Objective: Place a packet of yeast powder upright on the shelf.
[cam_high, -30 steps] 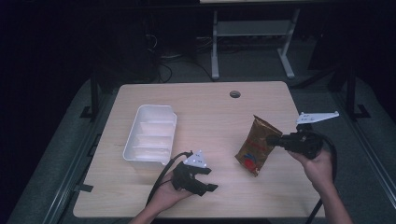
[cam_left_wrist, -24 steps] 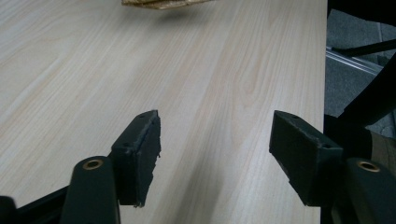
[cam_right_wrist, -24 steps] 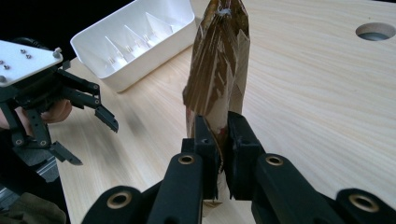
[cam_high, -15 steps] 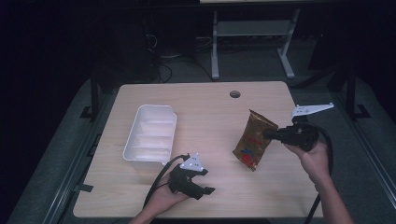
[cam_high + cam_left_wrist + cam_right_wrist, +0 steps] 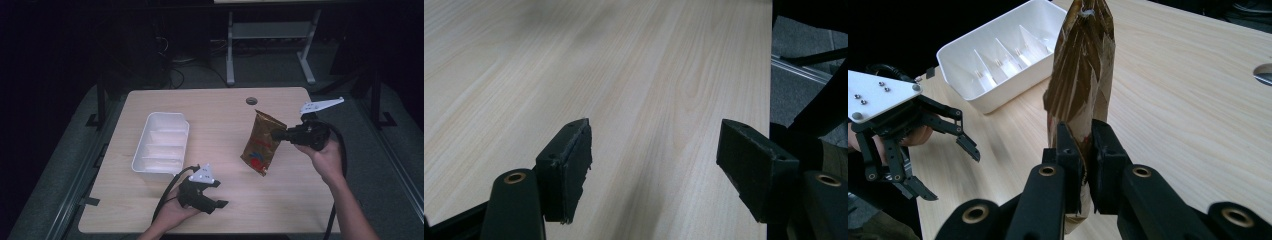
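Note:
A brown snack bag (image 5: 262,142) with a red print hangs nearly upright over the right half of the wooden table (image 5: 215,115). My right gripper (image 5: 280,134) is shut on its edge. In the right gripper view the bag (image 5: 1080,75) rises crumpled from between the closed jaws of my right gripper (image 5: 1083,137), and they hide its lower end. My left gripper (image 5: 212,196) sits near the table's front edge, open and holding nothing. In the left gripper view my left gripper (image 5: 654,160) has bare tabletop between its pads.
A white divided tray (image 5: 150,167) stands at the left of the table, just beyond the left gripper, with its compartments bare. A round cable hole (image 5: 251,101) lies near the far edge. Dark floor and a desk frame (image 5: 270,40) surround the table.
The right gripper has carried the bag slightly farther from the person and to the left, and the bag stands more upright. The left gripper has shifted a little toward the front edge.

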{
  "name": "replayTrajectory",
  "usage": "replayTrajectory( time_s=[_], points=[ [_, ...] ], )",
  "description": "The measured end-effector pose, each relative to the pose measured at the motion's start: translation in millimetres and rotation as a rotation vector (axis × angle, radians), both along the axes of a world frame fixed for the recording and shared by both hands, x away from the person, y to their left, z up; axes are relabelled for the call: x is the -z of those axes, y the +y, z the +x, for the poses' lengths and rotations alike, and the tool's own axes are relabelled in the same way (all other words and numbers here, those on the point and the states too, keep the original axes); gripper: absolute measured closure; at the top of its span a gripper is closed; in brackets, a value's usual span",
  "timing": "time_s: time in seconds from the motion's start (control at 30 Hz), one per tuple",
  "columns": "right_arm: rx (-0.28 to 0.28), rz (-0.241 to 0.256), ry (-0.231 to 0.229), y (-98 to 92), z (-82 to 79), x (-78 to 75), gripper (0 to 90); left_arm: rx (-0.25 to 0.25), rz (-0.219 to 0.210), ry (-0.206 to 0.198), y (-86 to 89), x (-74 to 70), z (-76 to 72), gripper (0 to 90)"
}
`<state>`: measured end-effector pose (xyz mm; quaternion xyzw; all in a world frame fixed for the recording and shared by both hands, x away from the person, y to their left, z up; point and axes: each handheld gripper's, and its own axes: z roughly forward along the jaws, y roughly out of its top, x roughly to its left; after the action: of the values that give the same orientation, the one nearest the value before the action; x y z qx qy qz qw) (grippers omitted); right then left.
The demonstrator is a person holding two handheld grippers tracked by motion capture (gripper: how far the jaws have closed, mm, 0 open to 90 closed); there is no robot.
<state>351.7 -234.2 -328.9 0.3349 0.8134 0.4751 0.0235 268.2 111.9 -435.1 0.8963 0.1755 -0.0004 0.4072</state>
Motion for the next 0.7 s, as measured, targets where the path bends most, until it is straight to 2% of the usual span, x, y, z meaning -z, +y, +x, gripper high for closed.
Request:
replayTrajectory(
  time_s=[0.37,0.7],
  points=[
    [-0.042,-0.005,-0.016,23.0,16.1,-7.4,83.9,0.003,0.002,0.002,1.0,0.6,0.2,29.6],
    [-0.100,0.000,-0.021,54.1,33.6,-13.1,83.9,0.001,-0.002,-0.001,2.6,0.3,-0.4,29.4]
  ],
)
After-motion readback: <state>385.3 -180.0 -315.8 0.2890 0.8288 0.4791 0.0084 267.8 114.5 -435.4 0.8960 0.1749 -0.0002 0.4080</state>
